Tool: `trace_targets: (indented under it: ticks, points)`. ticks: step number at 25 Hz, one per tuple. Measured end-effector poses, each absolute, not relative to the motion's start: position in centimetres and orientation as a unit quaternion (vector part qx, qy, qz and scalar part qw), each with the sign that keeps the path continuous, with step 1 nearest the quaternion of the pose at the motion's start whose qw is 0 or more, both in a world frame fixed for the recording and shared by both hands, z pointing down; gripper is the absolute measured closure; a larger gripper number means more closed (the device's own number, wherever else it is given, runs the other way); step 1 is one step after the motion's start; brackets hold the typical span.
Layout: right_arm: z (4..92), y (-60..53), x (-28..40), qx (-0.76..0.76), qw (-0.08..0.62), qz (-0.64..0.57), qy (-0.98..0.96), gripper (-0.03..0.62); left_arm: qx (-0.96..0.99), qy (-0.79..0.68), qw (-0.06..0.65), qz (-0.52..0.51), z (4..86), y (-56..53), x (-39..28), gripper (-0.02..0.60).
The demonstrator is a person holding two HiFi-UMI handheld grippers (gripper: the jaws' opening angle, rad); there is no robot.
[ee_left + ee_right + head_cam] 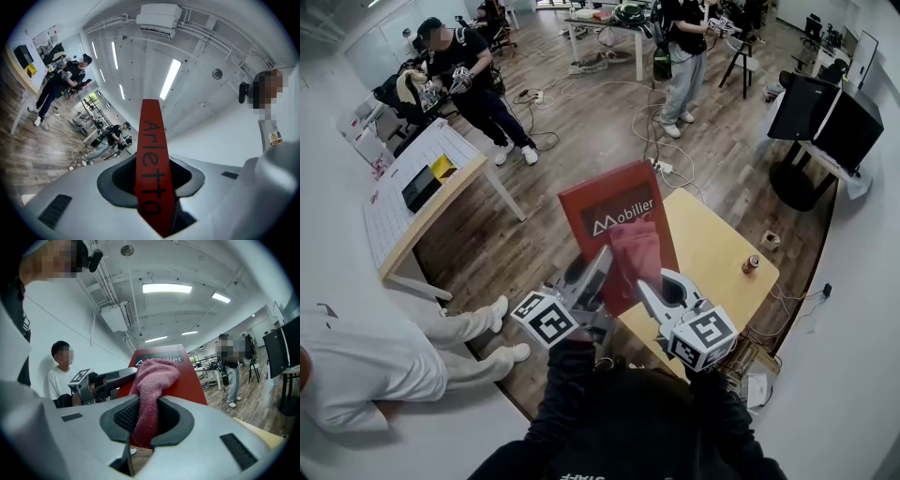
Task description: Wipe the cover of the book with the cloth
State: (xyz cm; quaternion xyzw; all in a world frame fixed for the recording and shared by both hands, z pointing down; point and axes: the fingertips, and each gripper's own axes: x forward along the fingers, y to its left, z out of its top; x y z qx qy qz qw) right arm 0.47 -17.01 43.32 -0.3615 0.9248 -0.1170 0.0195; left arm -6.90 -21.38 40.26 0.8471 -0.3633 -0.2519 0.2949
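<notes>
Left gripper view: book spine lettering

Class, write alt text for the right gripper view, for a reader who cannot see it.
The right claw is shut on a pink cloth, held against the red cover of a raised book. The left claw grips the book's edge; a seated person shows behind.

Below you stands a yellow surface with a small container near its edge; a person in white sits at your left.
</notes>
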Motion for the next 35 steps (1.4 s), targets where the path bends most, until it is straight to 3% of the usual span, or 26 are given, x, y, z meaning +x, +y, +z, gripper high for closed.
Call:
trace_targets:
  ticks: [24, 35]
  points:
    - [43.8, -19.7, 7.9, -0.452, 0.001, -0.111, 0.885, 0.514, 0.848, -0.356, 0.297, -0.256, 40.2, -21.4, -6.8, 0.402]
    - [41.2, -15.3, 3.5, -0.378, 0.038, -0.108, 0.919, 0.514, 0.834, -0.380, 0.308, -0.257, 41.5, -21.9, -6.9, 0.402]
